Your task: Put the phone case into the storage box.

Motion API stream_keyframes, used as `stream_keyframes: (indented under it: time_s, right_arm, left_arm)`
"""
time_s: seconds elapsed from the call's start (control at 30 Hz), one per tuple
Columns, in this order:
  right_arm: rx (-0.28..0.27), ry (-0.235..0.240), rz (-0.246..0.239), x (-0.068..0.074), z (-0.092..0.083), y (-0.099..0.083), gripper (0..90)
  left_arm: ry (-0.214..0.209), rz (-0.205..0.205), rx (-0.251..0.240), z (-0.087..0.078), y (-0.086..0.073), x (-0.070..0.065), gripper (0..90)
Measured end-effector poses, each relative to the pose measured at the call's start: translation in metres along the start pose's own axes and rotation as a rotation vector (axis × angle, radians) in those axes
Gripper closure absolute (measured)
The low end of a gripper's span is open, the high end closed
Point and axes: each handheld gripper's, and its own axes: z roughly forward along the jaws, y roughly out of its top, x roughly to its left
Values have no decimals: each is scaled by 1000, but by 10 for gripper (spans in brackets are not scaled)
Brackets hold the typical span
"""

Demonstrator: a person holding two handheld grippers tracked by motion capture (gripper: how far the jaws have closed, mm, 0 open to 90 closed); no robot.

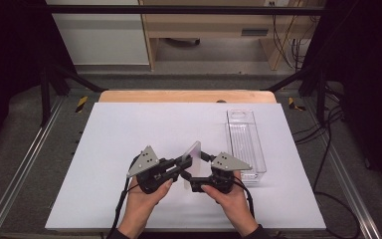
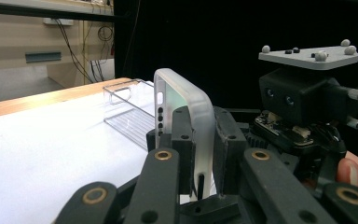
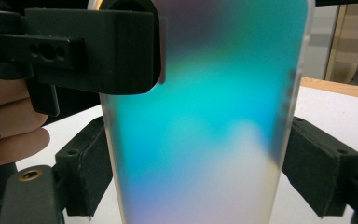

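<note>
White table, worktop under a dark frame, shelving and cables behind. Item one: phone case, frosted with a teal-to-violet sheen, held clear of the table just in front of the person, standing on end with its long axis upright. In the high view its broad face runs roughly from 12 to 6 o'clock, between the two hands. Item two: left gripper, coming in from 9 o'clock, jaws closed across the thin side wall of the case near an upper corner, pads pressed on either face. Item three: right gripper, coming in from 3 o'clock, jaws closed across the width of the case lower down, one pad on each long edge. Item four: clear tray, long and narrow, resting on the table at about 2 o'clock from the case, long axis from 12 to 6 o'clock, nothing visible inside. Judged relation: the tray lies on the right gripper's side, so that hand is the nearer one. The upright case would need laying over so its long axis matches the tray's.
</note>
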Motion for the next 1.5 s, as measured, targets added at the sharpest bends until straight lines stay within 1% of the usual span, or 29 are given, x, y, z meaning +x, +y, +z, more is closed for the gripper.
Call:
stream_keyframes:
  time_s: [0.13, 0.27, 0.33, 0.47, 0.5, 0.53, 0.6, 0.73, 0.77, 0.83, 0.93, 1.0, 1.1, 1.17, 1.2, 1.23, 1.33, 1.43, 1.5]
  right_arm:
    - [0, -2, -3, 1, 0, 0, 174]
    - [2, -8, -5, 0, 0, 0, 174]
    - [4, -12, -7, 0, 0, 0, 174]
    - [7, -19, -2, -2, -1, -1, 174]
    - [8, -21, 0, -3, -1, -1, 174]
    - [10, -24, -1, -3, -1, -2, 174]
    - [12, -29, 0, -4, -1, -2, 174]
    - [19, -39, 0, -7, -1, -3, 174]
    - [19, -41, 0, -7, -1, -3, 174]
    - [20, -47, 2, -8, -2, -4, 174]
    - [18, -58, 1, -10, -3, -3, 174]
    - [12, -69, 2, -11, -4, -3, 174]
    - [6, -87, -1, -13, -7, -1, 174]
    - [-2, -100, -3, -15, -9, 0, 174]
    - [-5, -108, -4, -16, -10, 0, 174]
    - [-10, -120, -5, -17, -11, 1, 174]
    - [-15, -144, -14, -19, -13, 2, 174]
    - [-17, -170, -24, -20, -16, 4, 174]
    - [-21, -187, -34, -21, -17, 5, 174]
  left_arm:
    - [8, 6, 2, 0, 0, -1, 801]
    - [13, -1, 0, -1, 0, -1, 793]
    - [17, -5, -8, -1, 1, -2, 779]
    - [40, 1, -19, -3, 3, -2, 705]
    - [51, 1, -25, -4, 3, -2, 676]
    - [54, -1, -28, -4, 3, -1, 639]
    - [60, -2, -38, -6, 4, -1, 600]
    - [75, -4, -61, -12, 8, 0, 538]
    - [84, 2, -66, -14, 9, 1, 523]
    - [96, -1, -80, -17, 10, 3, 486]
    - [128, 5, -97, -24, 13, 6, 410]
    - [156, 14, -97, -28, 13, 9, 343]
    - [221, 52, -91, -36, 12, 14, 255]
    - [243, 66, -84, -40, 10, 17, 208]
    - [261, 72, -77, -42, 8, 20, 182]
    - [272, 71, -76, -44, 6, 22, 146]
    - [315, 77, -69, -51, -1, 29, 106]
    - [344, 83, -75, -58, -11, 36, 82]
    - [358, 79, -85, -63, -18, 43, 70]
